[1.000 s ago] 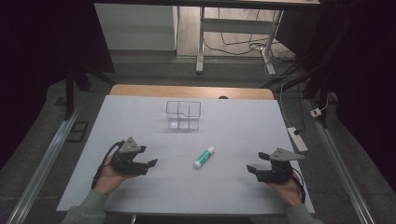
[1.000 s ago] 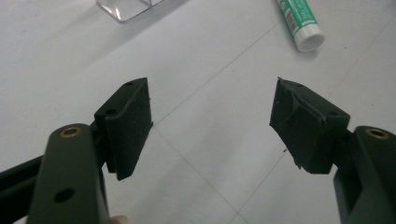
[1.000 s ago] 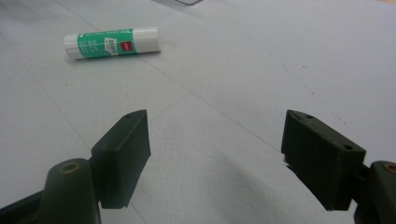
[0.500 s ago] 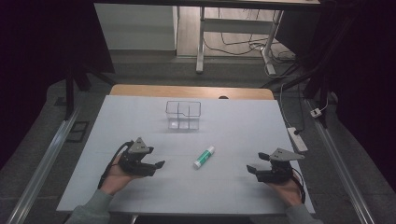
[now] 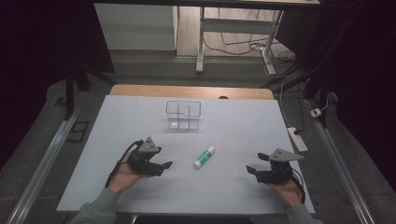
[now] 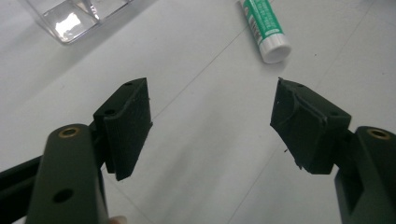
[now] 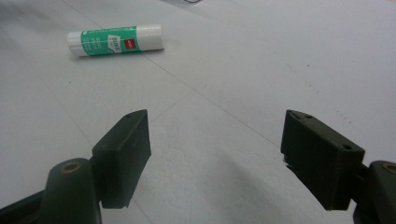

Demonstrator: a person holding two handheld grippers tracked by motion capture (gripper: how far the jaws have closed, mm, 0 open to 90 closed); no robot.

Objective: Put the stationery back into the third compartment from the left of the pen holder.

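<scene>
**Green-and-white glue stick lay between two open grippers**

Green and white, the glue stick (image 5: 204, 157) lay on its side on the pale table (image 5: 233, 121), roughly midway between the two hands and pointing diagonally toward the far right. Nothing touched it. In the high view the left gripper (image 5: 164, 165) sat near the stick's near end, held low over the table by the person's left hand (image 5: 122, 173), its tips turned toward the stick. The left gripper view showed its two black jaws spread wide with bare table between them, and the stick's white end (image 6: 274, 50) just beyond the right-hand jaw, apart from it.

The right gripper (image 5: 251, 170) rested well apart from the stick on the other side, gripped by the right hand (image 5: 284, 191). Its jaws were likewise wide apart and held nothing; in the right gripper view the stick (image 7: 115, 40) lay farther off, up and to the left of them.

Behind the stick, toward the far edge of the table, stood a clear plastic organiser (image 5: 183, 115) with compartments, upright and well away from both grippers.
</scene>
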